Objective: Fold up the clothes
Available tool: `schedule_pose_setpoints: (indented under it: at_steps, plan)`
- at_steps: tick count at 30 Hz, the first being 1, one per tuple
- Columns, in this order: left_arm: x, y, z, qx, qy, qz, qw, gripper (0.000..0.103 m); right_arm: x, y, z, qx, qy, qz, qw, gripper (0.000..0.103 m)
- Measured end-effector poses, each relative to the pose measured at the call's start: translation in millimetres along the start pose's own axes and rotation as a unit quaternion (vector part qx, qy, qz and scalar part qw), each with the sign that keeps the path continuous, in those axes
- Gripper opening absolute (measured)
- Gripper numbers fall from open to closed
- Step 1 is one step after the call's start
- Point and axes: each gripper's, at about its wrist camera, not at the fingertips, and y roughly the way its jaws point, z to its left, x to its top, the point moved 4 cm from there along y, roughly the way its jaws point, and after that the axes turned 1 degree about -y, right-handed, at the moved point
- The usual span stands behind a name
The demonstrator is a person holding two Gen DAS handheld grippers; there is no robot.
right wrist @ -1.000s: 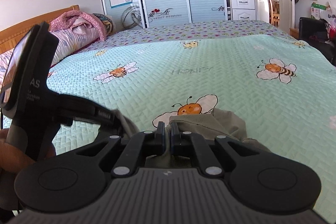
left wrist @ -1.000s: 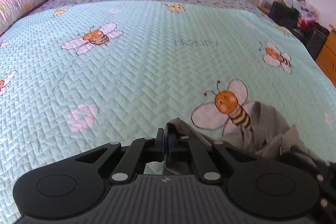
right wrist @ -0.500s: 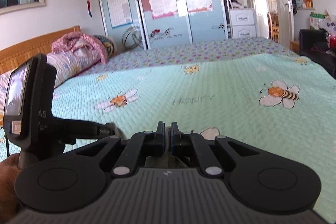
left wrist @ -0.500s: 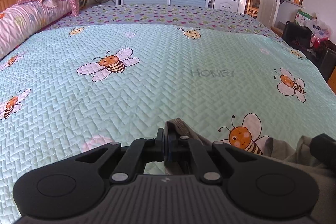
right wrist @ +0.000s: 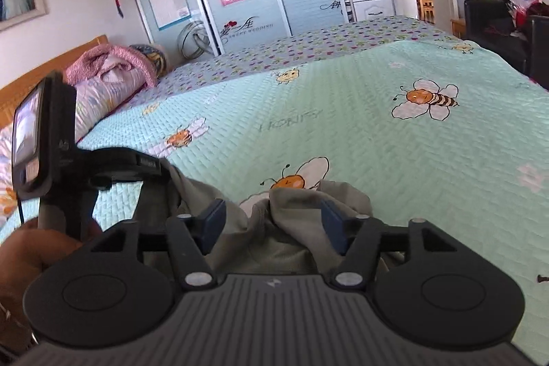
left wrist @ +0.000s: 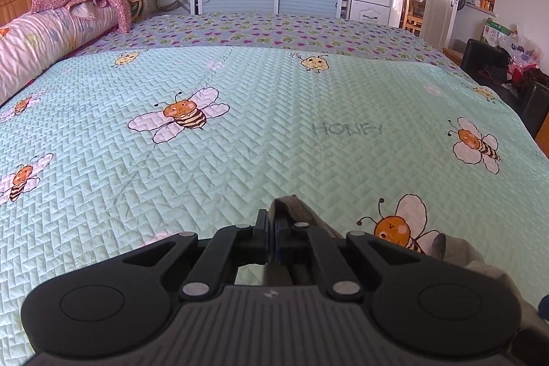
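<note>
A crumpled grey garment [right wrist: 284, 228] lies on the bed [left wrist: 274, 132]. The left gripper [left wrist: 272, 237] is clamped on its ribbed edge; the right gripper [right wrist: 272, 223], fingers apart, straddles a bunched fold directly ahead.

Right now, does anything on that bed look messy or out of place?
Yes: the grey-green garment lies crumpled in a heap on the otherwise smooth bee-print quilt, not laid flat. Only the left gripper is pinching it, by a ribbed edge; the right gripper hangs open over the bunched cloth. Nothing looks damaged or spilled.
</note>
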Motion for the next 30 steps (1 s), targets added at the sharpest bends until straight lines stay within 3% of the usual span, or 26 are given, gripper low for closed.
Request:
schedule_pose_setpoints:
  at_steps: [5,6,7,8,9,16,18,19,20,21,22,26,27,30]
  plan:
    - [1,-1,2,0.001,0.001,0.007,1.0000,0.002,-3,25,7,-0.011,-0.046,0.027,0.998,0.074]
    - [0,-1,4,0.001,-0.001,0.011,0.9999,0.002,-4,30,8,-0.014,-0.055,0.033,0.998,0.064]
    - [0,-1,8,0.001,-0.004,0.015,0.9999,0.002,-4,35,9,-0.016,-0.065,0.038,0.997,0.032]
    - [-2,-3,12,0.003,-0.005,0.017,0.9998,0.002,-5,40,10,-0.018,-0.074,0.044,0.996,0.011]
    - [-4,-5,17,0.007,-0.004,0.018,0.9998,0.002,-6,46,12,-0.020,-0.083,0.049,0.995,0.004]
    - [-35,-16,69,0.041,0.006,0.047,0.9980,0.002,19,18,32,0.079,-0.093,0.035,0.992,0.005]
    - [-49,-18,85,0.050,0.007,0.069,0.9963,0.002,27,8,39,0.109,-0.095,0.030,0.989,0.017]
    - [-56,-18,93,0.048,0.003,0.082,0.9954,0.003,31,4,42,0.124,-0.096,0.028,0.987,0.031]
    - [-63,-18,100,0.047,-0.001,0.095,0.9944,0.004,34,-1,45,0.139,-0.097,0.025,0.985,0.038]
    - [-70,-19,106,0.046,-0.005,0.104,0.9935,0.005,33,-3,44,0.139,-0.098,0.026,0.985,0.047]
    - [-74,-20,111,0.046,-0.009,0.110,0.9929,0.005,29,-3,41,0.132,-0.100,0.028,0.986,0.050]
    - [-80,-29,125,0.034,-0.027,0.120,0.9918,0.005,13,-3,29,0.101,-0.104,0.035,0.989,0.057]
    - [-77,-33,127,0.026,-0.032,0.117,0.9923,0.005,9,-3,26,0.093,-0.105,0.037,0.989,0.061]
    - [-67,-49,135,-0.013,-0.058,0.103,0.9929,0.008,-2,-3,18,0.069,-0.108,0.043,0.991,0.062]
